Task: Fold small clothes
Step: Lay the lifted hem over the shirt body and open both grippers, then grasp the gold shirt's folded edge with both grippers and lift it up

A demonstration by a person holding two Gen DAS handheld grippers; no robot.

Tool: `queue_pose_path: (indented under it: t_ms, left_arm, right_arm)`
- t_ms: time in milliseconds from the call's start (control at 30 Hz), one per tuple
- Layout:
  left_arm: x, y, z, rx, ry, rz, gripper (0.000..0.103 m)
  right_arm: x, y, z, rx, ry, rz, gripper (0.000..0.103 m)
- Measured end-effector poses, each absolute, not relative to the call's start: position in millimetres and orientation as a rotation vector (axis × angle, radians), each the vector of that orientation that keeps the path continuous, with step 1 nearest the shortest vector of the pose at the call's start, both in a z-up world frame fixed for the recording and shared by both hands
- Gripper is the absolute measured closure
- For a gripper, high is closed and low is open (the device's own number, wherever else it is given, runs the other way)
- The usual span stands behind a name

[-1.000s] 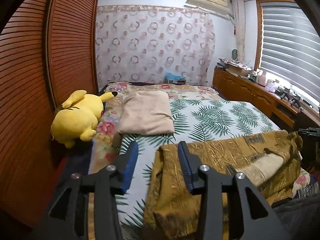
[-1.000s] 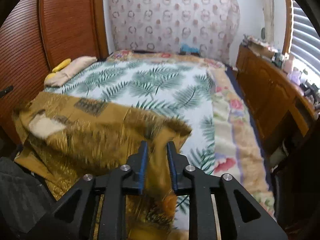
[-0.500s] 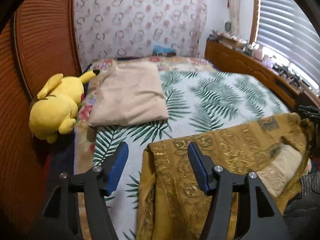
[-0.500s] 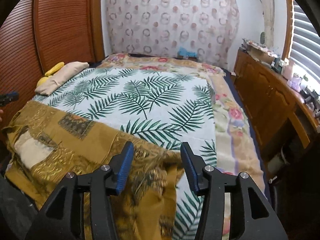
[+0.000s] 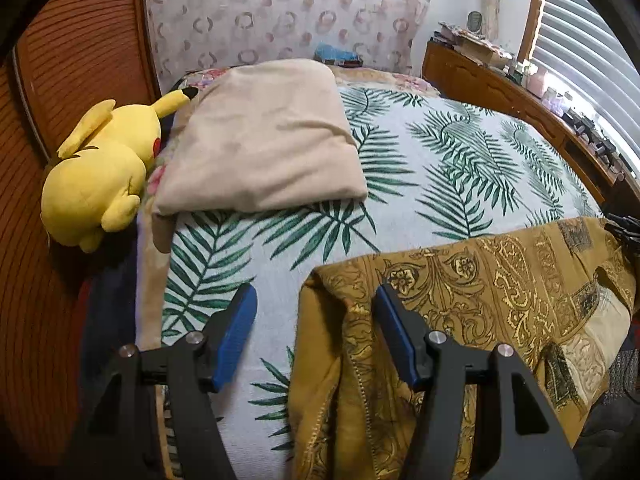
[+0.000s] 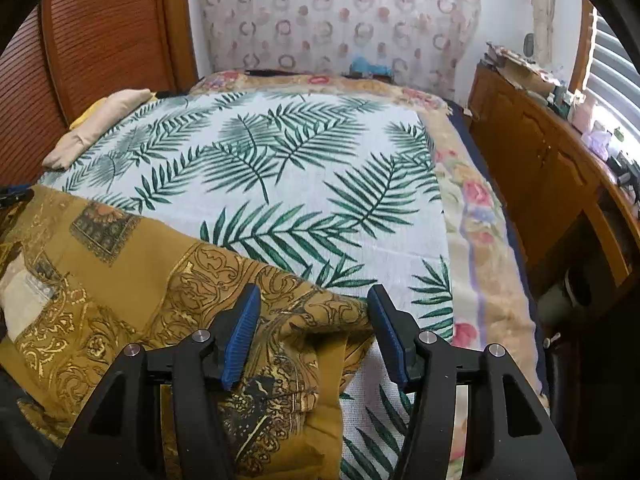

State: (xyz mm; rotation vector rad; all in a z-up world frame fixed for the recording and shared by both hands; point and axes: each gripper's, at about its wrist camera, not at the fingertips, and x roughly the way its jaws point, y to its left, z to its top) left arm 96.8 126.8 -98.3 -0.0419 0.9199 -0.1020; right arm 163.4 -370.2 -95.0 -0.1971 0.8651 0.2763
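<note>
A mustard-gold patterned garment lies spread across the near end of the bed. Its left corner rests between the fingers of my left gripper, close to the right finger. That gripper is open and its pads are clear of the cloth. In the right wrist view the garment ends in a bunched right corner. That corner lies between the fingers of my right gripper. Its jaws are opening and neither pad presses on the fabric.
The bed has a white cover with green palm leaves. A beige pillow and a yellow plush toy lie at its left side, against louvred wooden doors. A wooden cabinet runs along the right.
Both grippers let go of the garment's corners and their jaws widened. Both dipped lower over the bed, and the garment settled flat onto the cover.
</note>
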Motion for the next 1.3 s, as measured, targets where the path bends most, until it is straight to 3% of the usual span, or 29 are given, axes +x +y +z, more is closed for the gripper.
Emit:
queue_pose_path:
  t_ms: [200, 367, 533, 900, 967, 1067, 1233, 1300]
  left_arm:
    - [98, 123, -103, -0.027, 0.930, -0.107, 0.042]
    - [98, 124, -103, -0.032, 0.928, -0.113, 0.043]
    - [97, 117, -100, -0.025, 0.927, -0.155, 0.064]
    - [96, 115, -100, -0.018, 0.922, -0.146, 0.065]
    - [95, 113, -100, -0.010, 0.918, -0.166, 0.078]
    - [92, 111, -99, -0.009, 0.918, -0.174, 0.086]
    - [79, 103, -94, 0.002, 0.896, -0.176, 0.100]
    - [72, 101, -89, -0.007, 0.870, -0.178, 0.101]
  right_arm:
    - [169, -371, -101, -0.204, 0.892, 0.233, 0.039]
    - [170, -375, -102, -0.176, 0.899, 0.243, 0.038]
    - [167, -379, -102, -0.147, 0.896, 0.249, 0.038]
    - [158, -383, -100, -0.126, 0.909, 0.275, 0.038]
    - [155, -382, -100, -0.129, 0.908, 0.288, 0.039]
    - [148, -375, -100, -0.157, 0.894, 0.316, 0.051]
    - [138, -368, -97, -0.164, 0.888, 0.384, 0.092]
    - [134, -366, -95, -0.172, 0.870, 0.384, 0.095]
